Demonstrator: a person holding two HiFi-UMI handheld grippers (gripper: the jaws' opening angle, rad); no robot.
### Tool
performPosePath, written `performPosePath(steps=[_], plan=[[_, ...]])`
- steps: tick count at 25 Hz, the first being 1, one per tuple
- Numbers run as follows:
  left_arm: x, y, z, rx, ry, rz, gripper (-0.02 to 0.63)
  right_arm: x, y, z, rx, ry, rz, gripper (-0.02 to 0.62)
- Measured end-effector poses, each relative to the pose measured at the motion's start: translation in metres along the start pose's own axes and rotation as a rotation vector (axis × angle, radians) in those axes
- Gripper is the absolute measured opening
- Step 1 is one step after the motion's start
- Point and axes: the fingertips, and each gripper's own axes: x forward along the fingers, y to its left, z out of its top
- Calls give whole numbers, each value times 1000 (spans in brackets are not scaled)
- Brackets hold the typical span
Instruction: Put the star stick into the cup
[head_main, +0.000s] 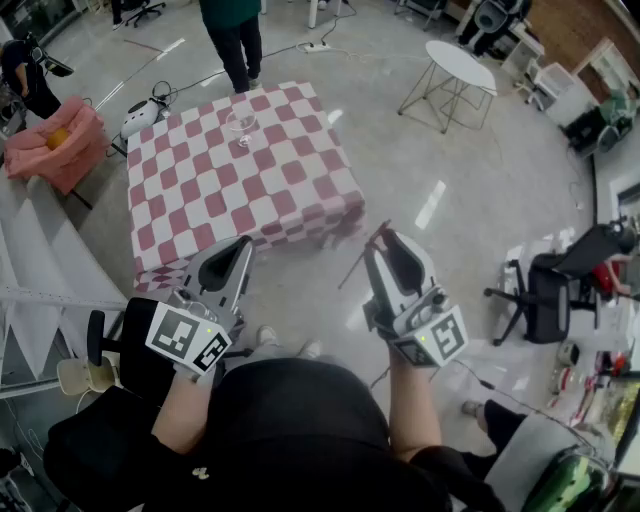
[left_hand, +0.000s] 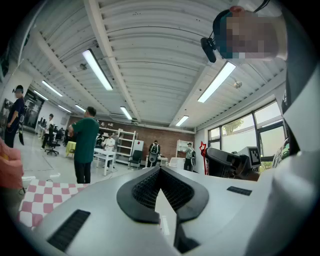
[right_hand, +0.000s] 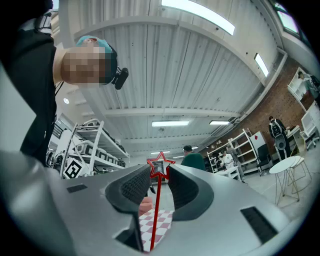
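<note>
Our wide, bright workshop hall.
We look down on a glossy grey floor (head_main: 480, 170) with a red-and-white checked table (head_main: 200, 200), a round white side table (head_main: 460, 62) and a black office chair (head_main: 550, 290); above us we see a ribbed white ceiling (left_hand: 150, 50) with strip lights (left_hand: 97, 70), a brick back wall (left_hand: 167, 137), windows (left_hand: 240, 137) at the right and white shelving (right_hand: 95, 145).

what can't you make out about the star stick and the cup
- star stick: lower end cut off at the bottom of the right gripper view, behind the right gripper; head view shows only a thin blurred line
- cup: head view only, too small to tell if anything is inside
- table: left gripper view shows one corner; the left gripper hides the rest
</note>
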Motion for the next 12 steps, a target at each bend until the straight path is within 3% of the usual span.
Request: performPosePath(steps=[6,12], plan=[[-11,19,2,19,3,-40,41,21,14,-11,-1,10,-21,121],[-18,49,-4,94,20,-73,41,54,34,-29,-1,30,-20,123]])
